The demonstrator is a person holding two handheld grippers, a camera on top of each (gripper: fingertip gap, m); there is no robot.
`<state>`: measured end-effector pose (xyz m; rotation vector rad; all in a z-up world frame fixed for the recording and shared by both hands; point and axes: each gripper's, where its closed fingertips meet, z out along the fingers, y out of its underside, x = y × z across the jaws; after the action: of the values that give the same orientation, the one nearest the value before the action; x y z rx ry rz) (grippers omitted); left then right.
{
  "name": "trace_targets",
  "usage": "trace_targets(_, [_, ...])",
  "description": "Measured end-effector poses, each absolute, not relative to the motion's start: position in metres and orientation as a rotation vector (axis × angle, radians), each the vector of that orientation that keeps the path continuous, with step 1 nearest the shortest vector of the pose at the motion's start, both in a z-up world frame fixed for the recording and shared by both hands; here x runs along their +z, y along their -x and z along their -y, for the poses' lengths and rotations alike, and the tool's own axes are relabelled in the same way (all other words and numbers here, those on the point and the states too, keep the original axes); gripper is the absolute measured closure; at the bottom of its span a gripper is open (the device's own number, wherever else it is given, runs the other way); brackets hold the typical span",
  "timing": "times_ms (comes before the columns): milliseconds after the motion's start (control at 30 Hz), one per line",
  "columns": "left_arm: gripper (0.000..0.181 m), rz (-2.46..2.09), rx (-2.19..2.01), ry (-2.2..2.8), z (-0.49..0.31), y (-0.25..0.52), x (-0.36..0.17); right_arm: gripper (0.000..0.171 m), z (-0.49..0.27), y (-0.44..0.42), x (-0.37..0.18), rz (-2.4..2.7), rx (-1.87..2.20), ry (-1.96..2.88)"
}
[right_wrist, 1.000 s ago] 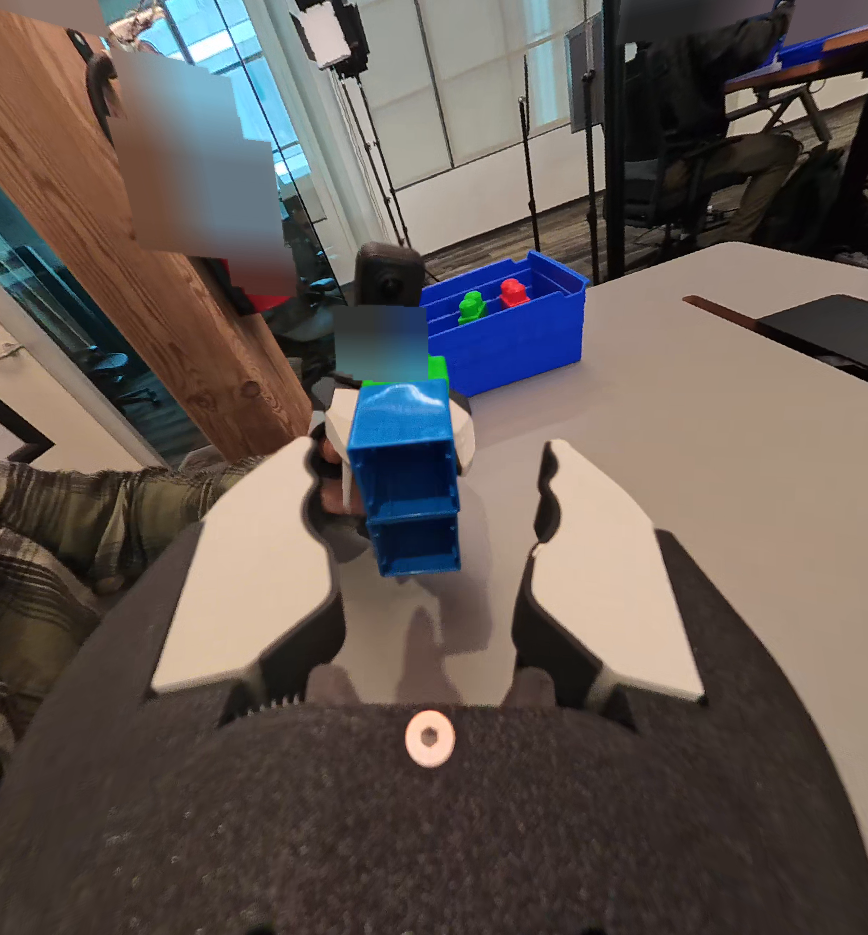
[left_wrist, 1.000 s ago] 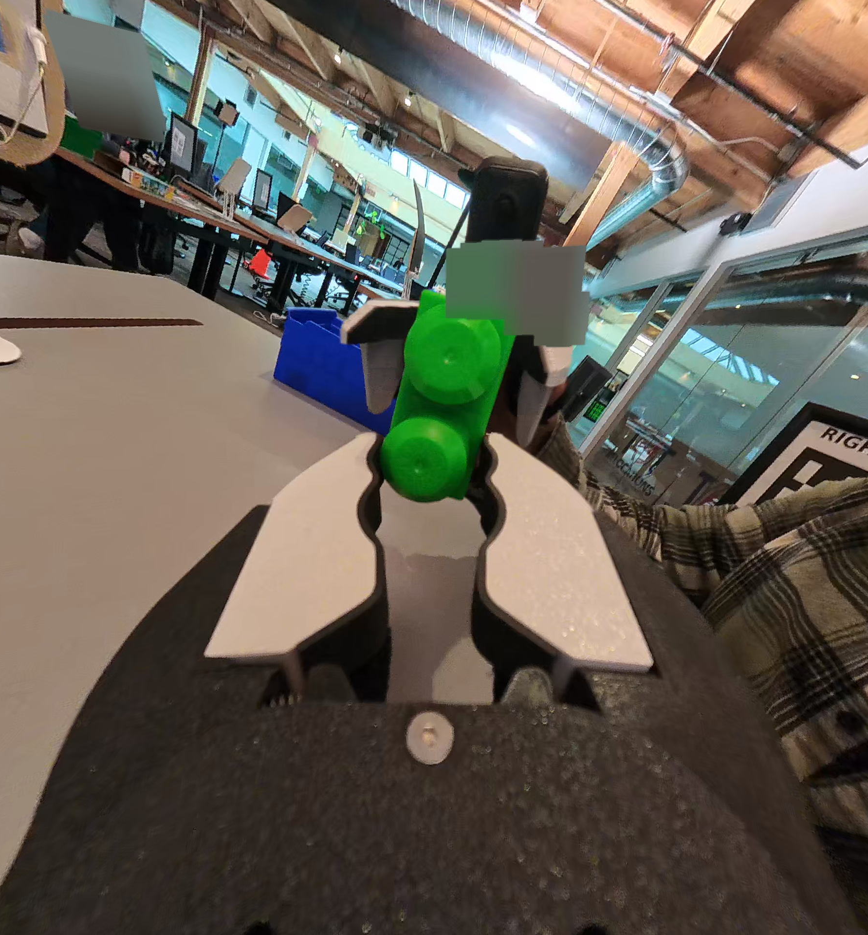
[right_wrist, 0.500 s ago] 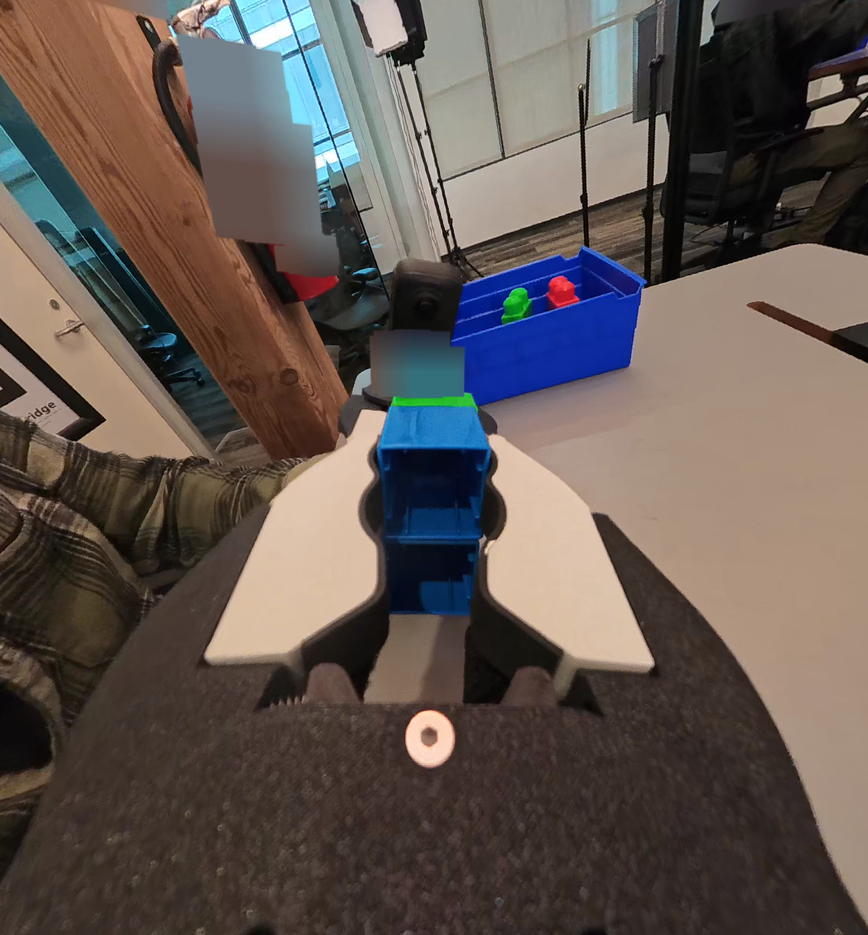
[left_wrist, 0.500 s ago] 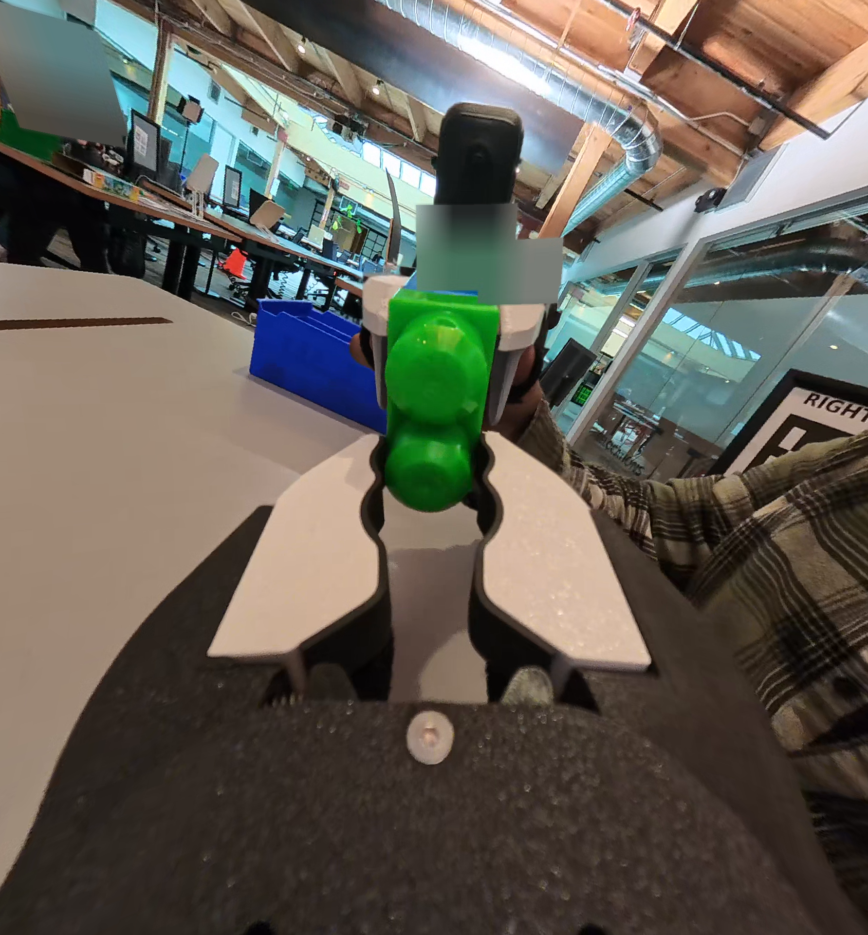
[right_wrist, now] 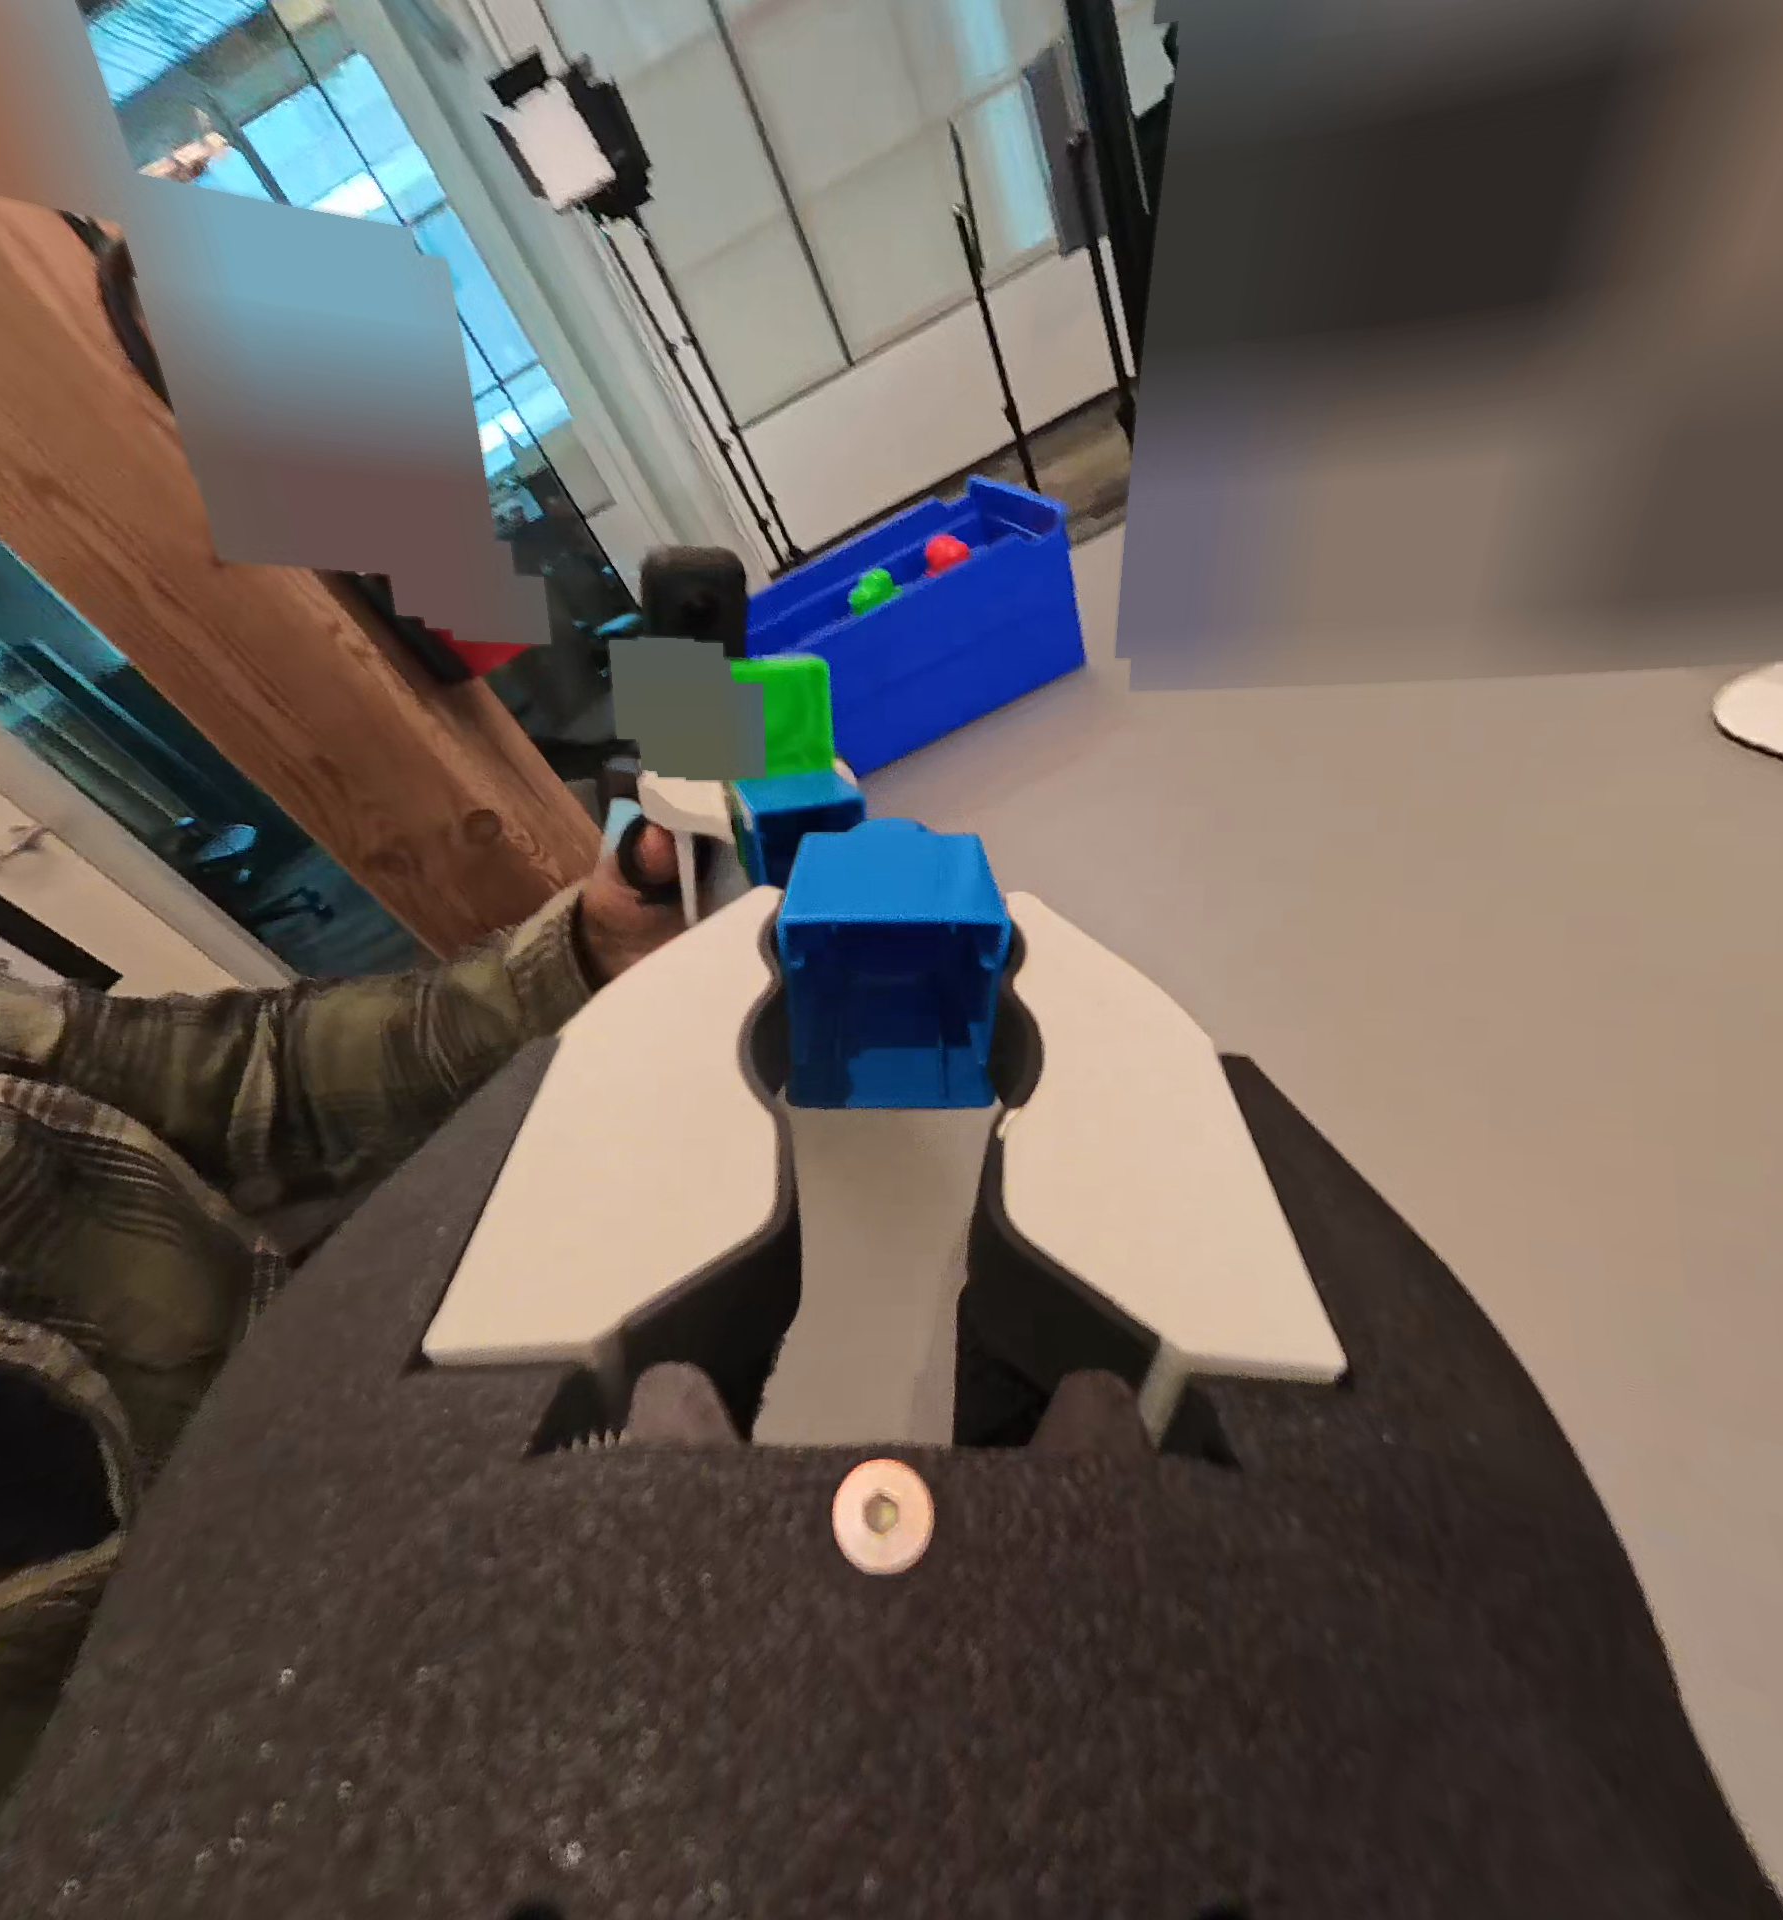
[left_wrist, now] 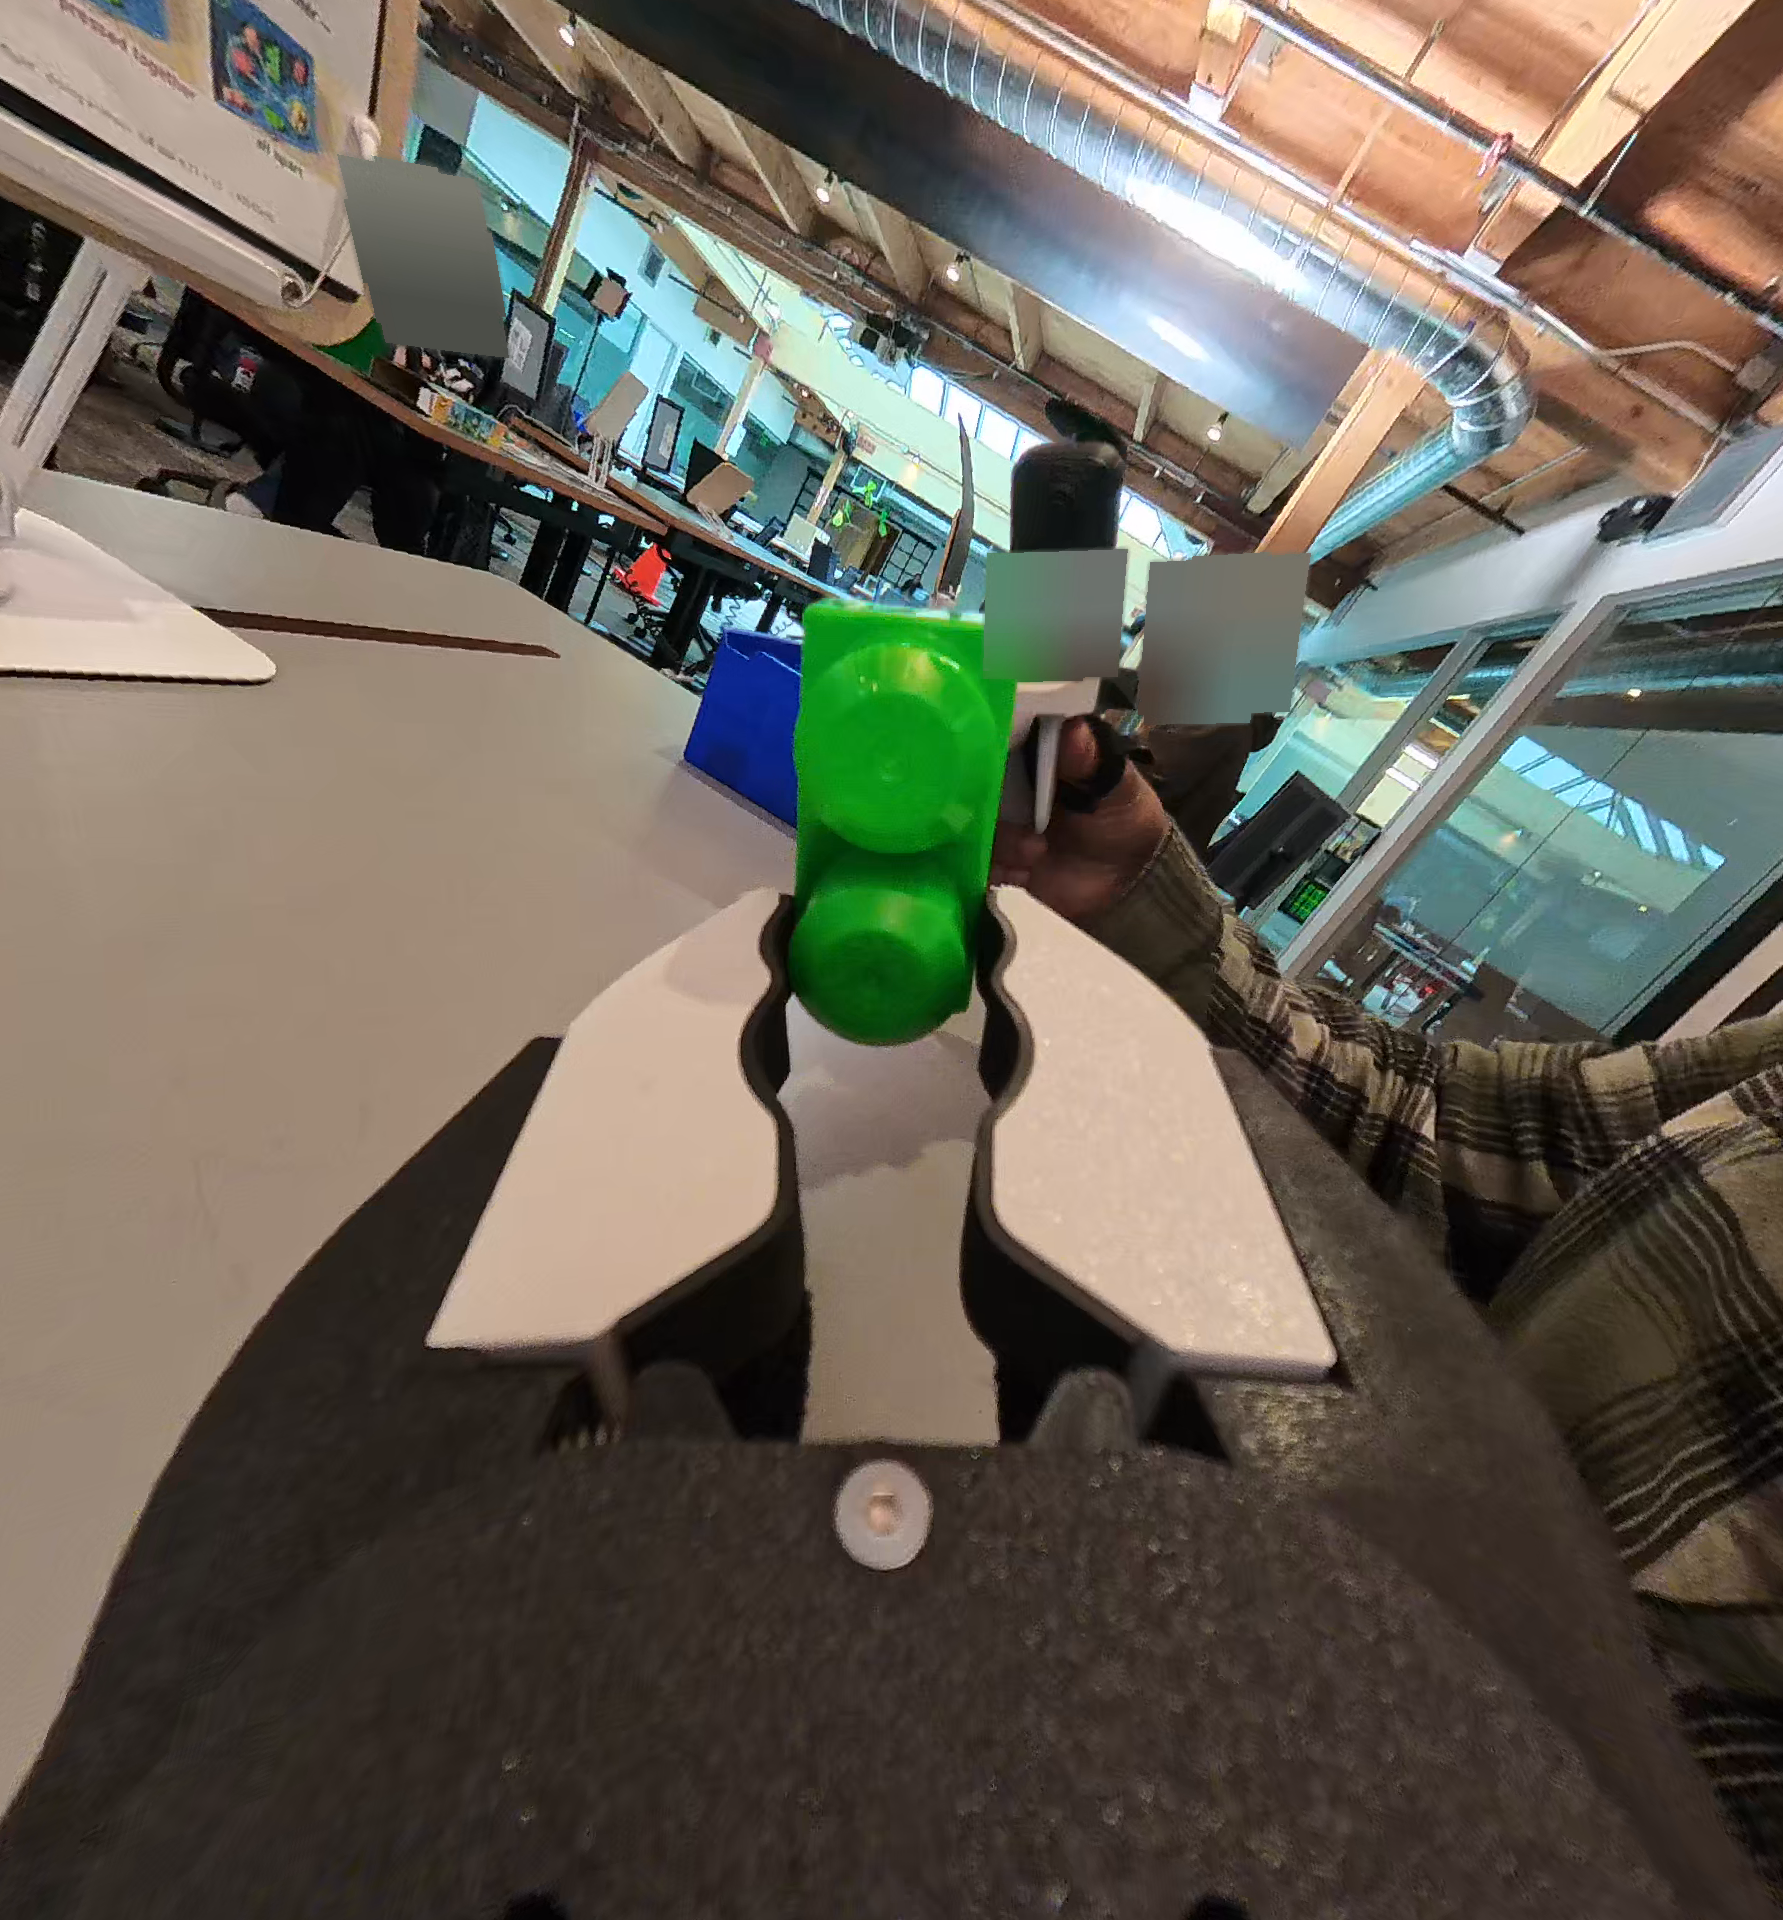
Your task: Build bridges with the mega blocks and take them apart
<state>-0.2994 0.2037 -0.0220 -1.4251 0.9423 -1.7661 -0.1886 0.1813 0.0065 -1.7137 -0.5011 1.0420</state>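
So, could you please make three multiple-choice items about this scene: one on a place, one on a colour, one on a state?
1. Where is the red block? A in the bin B on the floor C on a chair
2. Which colour does the right gripper hold? A red B blue C yellow
3. How is the left gripper? A open, empty B open over the bin C shut on the green block
Answers: 1 A, its walls surround it; 2 B, the blue block sits between the fingers; 3 C, both fingers press its sides.
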Motion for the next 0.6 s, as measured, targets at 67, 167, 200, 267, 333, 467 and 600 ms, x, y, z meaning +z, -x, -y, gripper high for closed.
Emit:
trace_targets(67, [0.148,-0.964,-1.747,1.422,-0.204,0.298,-0.020,0.137,-0.176,0.177,0.002,0.474,1.016,1.743])
trace_targets(167, [0.148,-1.020,-1.689,1.424,-0.206,0.295,-0.019,0.136,-0.165,0.144,0.004,0.416,0.926,1.807])
trace_targets(200, [0.147,-1.036,-1.675,1.424,-0.206,0.294,-0.019,0.136,-0.160,0.127,0.006,0.393,0.874,1.837])
trace_targets(267, [0.148,-1.059,-1.659,1.417,-0.207,0.293,-0.017,0.136,-0.151,0.082,0.011,0.325,0.746,1.909])
trace_targets(333, [0.148,-1.076,-1.645,1.411,-0.207,0.293,-0.015,0.136,-0.138,0.022,0.013,0.230,0.573,2.002])
trace_targets(467, [0.148,-1.107,-1.627,1.402,-0.205,0.290,-0.015,0.136,-0.102,-0.112,0.007,-0.045,0.250,2.179])
trace_targets(600, [0.148,-1.134,-1.624,1.402,-0.200,0.285,-0.016,0.136,-0.070,-0.199,-0.024,-0.267,0.072,2.324])
